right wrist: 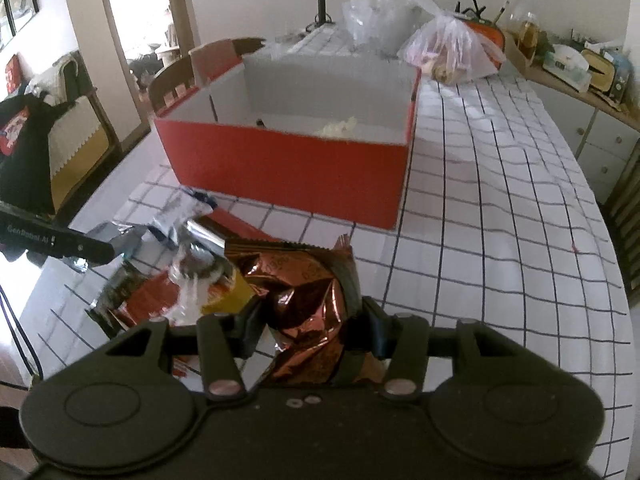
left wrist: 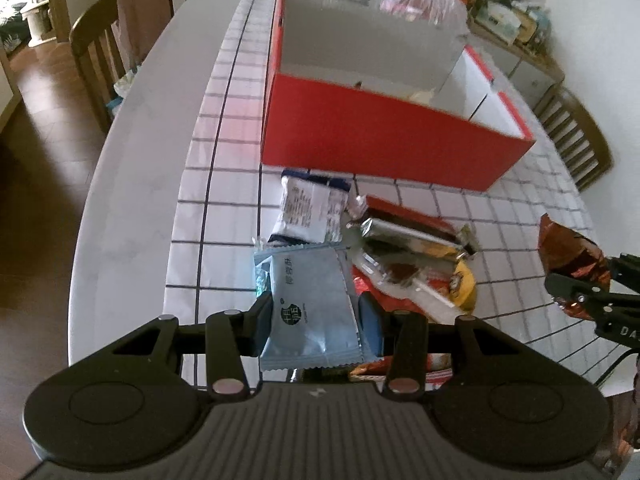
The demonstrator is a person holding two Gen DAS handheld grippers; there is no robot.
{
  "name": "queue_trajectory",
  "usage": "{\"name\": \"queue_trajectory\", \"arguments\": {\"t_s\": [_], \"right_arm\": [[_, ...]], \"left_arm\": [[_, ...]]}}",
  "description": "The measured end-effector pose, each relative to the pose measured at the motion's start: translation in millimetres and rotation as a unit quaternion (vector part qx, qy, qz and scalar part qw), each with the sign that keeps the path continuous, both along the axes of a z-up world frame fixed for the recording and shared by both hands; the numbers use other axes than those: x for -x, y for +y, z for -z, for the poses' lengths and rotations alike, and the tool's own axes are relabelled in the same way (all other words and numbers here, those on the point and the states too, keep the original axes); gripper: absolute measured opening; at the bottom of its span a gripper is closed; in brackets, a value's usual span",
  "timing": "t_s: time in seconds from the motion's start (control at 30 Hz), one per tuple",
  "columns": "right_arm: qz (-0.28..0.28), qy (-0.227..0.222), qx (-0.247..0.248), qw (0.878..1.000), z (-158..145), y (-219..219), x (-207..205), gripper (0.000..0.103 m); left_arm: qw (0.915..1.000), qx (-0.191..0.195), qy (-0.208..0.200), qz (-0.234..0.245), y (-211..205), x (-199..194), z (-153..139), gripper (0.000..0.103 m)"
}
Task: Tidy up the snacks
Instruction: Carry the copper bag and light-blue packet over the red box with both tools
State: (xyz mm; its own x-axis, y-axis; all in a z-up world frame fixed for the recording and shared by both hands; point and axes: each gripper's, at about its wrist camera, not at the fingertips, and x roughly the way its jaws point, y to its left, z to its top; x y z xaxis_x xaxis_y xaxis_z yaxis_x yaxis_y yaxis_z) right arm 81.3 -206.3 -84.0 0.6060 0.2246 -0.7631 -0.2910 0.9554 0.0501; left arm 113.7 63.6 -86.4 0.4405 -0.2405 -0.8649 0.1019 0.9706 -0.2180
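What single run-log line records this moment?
left gripper: shut on pale blue sachet | right gripper: shut on crinkled copper foil packet | open red cardboard box: ahead | snack pile: on table

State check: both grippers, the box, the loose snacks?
left gripper: shut on light blue packet
right gripper: shut on copper foil packet
red box: open, nearly empty
white packet: lying on tablecloth
snack pile: loose, unsorted

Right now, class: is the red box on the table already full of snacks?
No. The red box shows mostly bare white floor, with only a small pale item inside.
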Motion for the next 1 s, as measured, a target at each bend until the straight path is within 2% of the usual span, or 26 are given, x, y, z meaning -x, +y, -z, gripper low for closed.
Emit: {"name": "queue_trajectory", "arguments": {"t_s": [0.3, 0.57, 0.73, 1.0], "right_arm": [[0.013, -0.039, -0.010, 0.999, -37.0, 8.7, -3.4, 0.049], [0.018, -0.074, -0.011, 0.997, -66.9, 11.8, -25.8, 0.049], [0.019, -0.094, -0.004, 0.995, -81.9, 16.1, -50.2, 0.049], [0.025, -0.103, -0.005, 0.994, -90.7, 18.3, -92.4, 0.049]], "left_arm": [[0.9980, 0.011, -0.062, -0.010, -5.3, 1.1, -45.7, 0.045], [0.9942, 0.006, -0.107, -0.009, -16.1, -20.9, -83.0, 0.045], [0.9913, -0.003, -0.132, -0.008, -22.2, -41.4, -97.8, 0.045], [0.9895, -0.018, -0.143, -0.012, -35.7, -79.2, -110.1, 0.045]]}}
